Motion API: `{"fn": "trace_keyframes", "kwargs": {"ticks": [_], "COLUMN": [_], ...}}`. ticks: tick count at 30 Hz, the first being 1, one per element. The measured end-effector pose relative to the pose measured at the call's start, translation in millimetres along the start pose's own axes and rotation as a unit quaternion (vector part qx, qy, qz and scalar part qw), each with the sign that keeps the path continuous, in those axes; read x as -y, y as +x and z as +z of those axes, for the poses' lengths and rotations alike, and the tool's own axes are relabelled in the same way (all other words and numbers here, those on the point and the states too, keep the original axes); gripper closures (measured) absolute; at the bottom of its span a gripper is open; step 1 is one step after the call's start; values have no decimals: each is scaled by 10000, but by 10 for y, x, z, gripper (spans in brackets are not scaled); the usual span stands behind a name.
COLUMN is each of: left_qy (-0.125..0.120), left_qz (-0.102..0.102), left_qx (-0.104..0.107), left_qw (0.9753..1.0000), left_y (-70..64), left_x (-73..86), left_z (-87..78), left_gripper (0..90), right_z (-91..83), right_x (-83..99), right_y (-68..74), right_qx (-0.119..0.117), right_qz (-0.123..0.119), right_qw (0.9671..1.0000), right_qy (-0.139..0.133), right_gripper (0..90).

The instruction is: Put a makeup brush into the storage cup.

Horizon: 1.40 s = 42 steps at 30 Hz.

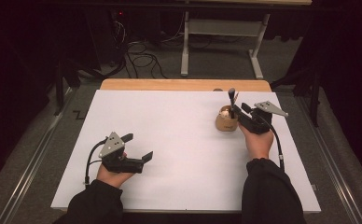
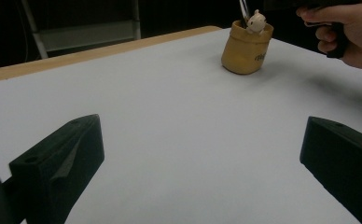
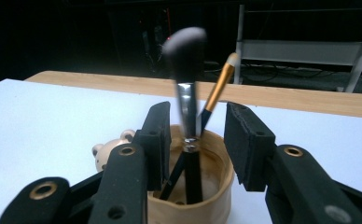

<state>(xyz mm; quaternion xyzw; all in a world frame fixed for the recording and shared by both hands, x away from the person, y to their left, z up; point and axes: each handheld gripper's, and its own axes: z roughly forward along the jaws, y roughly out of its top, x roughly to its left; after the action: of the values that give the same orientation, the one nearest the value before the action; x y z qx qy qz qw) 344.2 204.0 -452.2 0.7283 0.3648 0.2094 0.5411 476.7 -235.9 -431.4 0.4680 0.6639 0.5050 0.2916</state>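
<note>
Two tongs, right tongs (image 3: 195,140) parted around brush (image 3: 187,100), left tongs (image 2: 202,158) wide.

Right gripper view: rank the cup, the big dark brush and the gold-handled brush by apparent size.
1. Cup, widest.
2. Dark brush, blurred.
3. Gold-handled brush, thinnest.
The cup is cut off by the frame edge, and nearness inflates it.

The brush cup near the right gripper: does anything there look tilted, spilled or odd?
Nothing is spilled. The cup stands upright on the white sheet. The big dark brush and the thin gold-handled brush lean apart inside it. The right gripper has its fingers open around them.
</note>
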Motion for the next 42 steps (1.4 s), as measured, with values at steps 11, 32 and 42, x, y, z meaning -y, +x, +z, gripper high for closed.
{"fn": "trace_keyframes", "kwargs": {"ticks": [11, 32, 42], "left_qy": [3, 14, 63], "left_qz": [2, 15, 23], "left_qx": [-10, -13, 5], "left_qw": [10000, 10000, 10000], "left_y": [-1, -10, -17], "left_x": [1, 1, 8], "left_z": [2, 7, 20], "left_gripper": [4, 4, 4], "right_z": [-68, -187, -285], "right_x": [-5, 113, 187], "right_y": [1, 72, 151], "right_qx": [-57, -278, -587], "right_qz": [-95, -251, -250], "right_qw": [9999, 9991, 9978], "right_qy": [48, 173, 176], "right_gripper": [628, 589, 437]}}
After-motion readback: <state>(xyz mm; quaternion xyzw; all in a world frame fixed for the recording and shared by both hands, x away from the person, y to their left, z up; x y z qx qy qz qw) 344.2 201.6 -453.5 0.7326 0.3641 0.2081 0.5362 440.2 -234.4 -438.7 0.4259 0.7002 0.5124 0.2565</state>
